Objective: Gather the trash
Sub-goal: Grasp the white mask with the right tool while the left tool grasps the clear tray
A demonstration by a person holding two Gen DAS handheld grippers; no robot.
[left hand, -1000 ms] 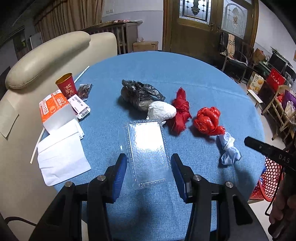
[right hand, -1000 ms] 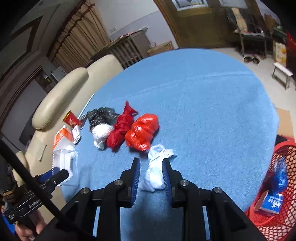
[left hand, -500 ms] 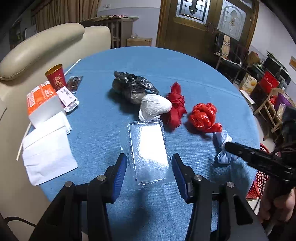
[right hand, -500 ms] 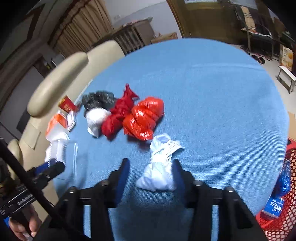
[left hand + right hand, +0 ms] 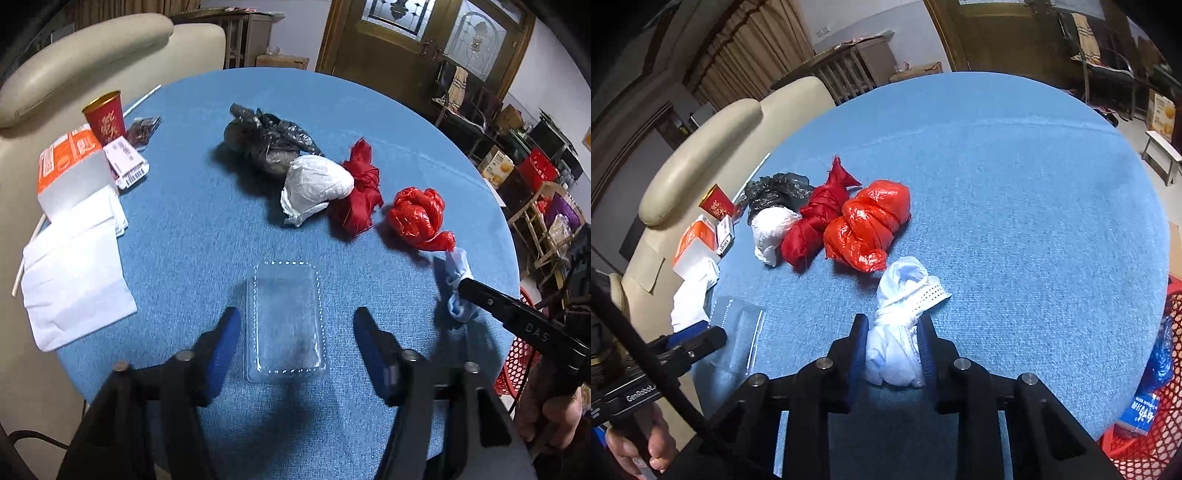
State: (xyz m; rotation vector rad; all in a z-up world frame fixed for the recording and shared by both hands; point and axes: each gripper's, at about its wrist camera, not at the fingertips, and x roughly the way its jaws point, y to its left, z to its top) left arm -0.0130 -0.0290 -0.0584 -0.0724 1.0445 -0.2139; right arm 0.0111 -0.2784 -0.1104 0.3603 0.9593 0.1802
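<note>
On the round blue table (image 5: 1015, 177) lie knotted trash bags. My right gripper (image 5: 893, 349) is shut on a white knotted bag (image 5: 899, 325) near the front edge; the bag also shows in the left wrist view (image 5: 458, 291). Beyond it lie an orange-red bag (image 5: 868, 229), a dark red bag (image 5: 816, 225), a white bag (image 5: 772, 230) and a black bag (image 5: 772, 190). My left gripper (image 5: 295, 347) is open, its fingers astride a clear plastic clamshell box (image 5: 286, 321) without touching it.
At the table's left edge are white napkins (image 5: 74, 273), an orange-and-white carton (image 5: 70, 166), a red paper cup (image 5: 105, 118) and a straw. A beige sofa (image 5: 85, 55) is behind. A red mesh basket (image 5: 1156, 406) with trash stands by the table's right side.
My right gripper opened, slid forward around the white knotted bag and closed on it. My left gripper stayed open and drew back a little from the clear box.
</note>
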